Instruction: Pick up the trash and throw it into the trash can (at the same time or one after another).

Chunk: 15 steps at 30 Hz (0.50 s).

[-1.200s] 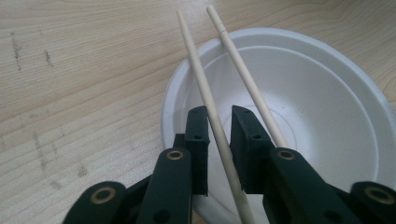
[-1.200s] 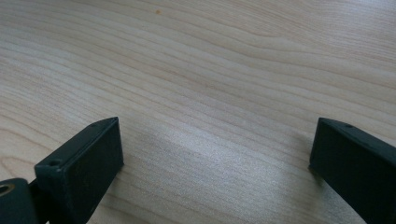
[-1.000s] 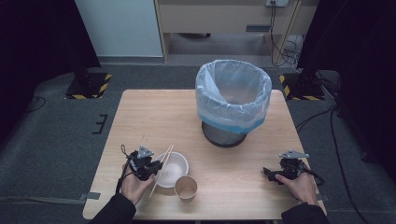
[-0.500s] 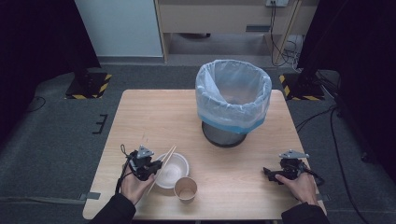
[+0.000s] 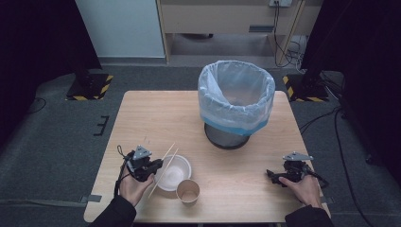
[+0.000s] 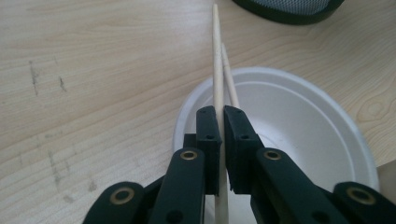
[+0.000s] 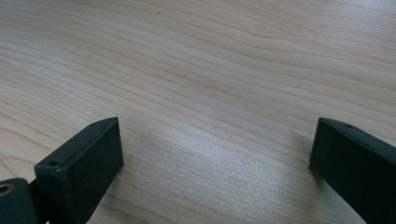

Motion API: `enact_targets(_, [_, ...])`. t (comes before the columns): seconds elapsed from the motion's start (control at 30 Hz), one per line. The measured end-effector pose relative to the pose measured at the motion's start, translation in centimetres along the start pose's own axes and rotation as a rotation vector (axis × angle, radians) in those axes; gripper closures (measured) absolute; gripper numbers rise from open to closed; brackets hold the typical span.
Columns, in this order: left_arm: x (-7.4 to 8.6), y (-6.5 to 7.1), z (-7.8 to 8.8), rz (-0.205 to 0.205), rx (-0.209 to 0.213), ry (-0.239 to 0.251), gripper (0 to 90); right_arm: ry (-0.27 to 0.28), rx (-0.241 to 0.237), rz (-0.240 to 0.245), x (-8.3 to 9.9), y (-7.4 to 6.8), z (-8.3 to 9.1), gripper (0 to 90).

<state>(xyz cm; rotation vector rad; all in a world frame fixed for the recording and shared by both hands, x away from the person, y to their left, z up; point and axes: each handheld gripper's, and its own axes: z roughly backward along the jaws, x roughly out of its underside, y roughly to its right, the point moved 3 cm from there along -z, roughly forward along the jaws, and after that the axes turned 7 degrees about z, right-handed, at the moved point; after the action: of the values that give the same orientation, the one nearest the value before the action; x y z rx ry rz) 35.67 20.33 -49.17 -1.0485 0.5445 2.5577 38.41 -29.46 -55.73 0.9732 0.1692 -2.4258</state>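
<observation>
**Chopsticks pinched**

My left gripper [image 6: 219, 116] has just been closing and now pinches the chopsticks [image 6: 216, 56] over the white bowl's [image 6: 299, 116] rim, so I judge they're ready to lift. My right gripper [image 7: 215, 154] sits spread on bare tabletop [image 7: 210, 56], bin [image 5: 235, 101] beyond.

Bin [image 5: 235, 101]: you have a mesh wastebasket lined with a pale plastic bag, upright at the table's far right half
Paper cup [image 5: 187, 191]: brown, upright, open mouth up, near your front edge
Table [image 5: 156, 113]: light wood, scuffed grain
Floor [image 5: 56, 137]: grey carpet around your table
Cabinet [image 5: 222, 16]: wooden, beyond the far edge, cables hanging beside it
</observation>
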Motion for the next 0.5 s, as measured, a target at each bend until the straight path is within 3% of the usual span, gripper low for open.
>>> enact_targets(0.5, [-2.2, 0.4, 3.1, -0.010, 0.052, 0.169, 84.9, 0.016, -0.003, 0.007, 0.1, 0.0, 0.0, 2.4])
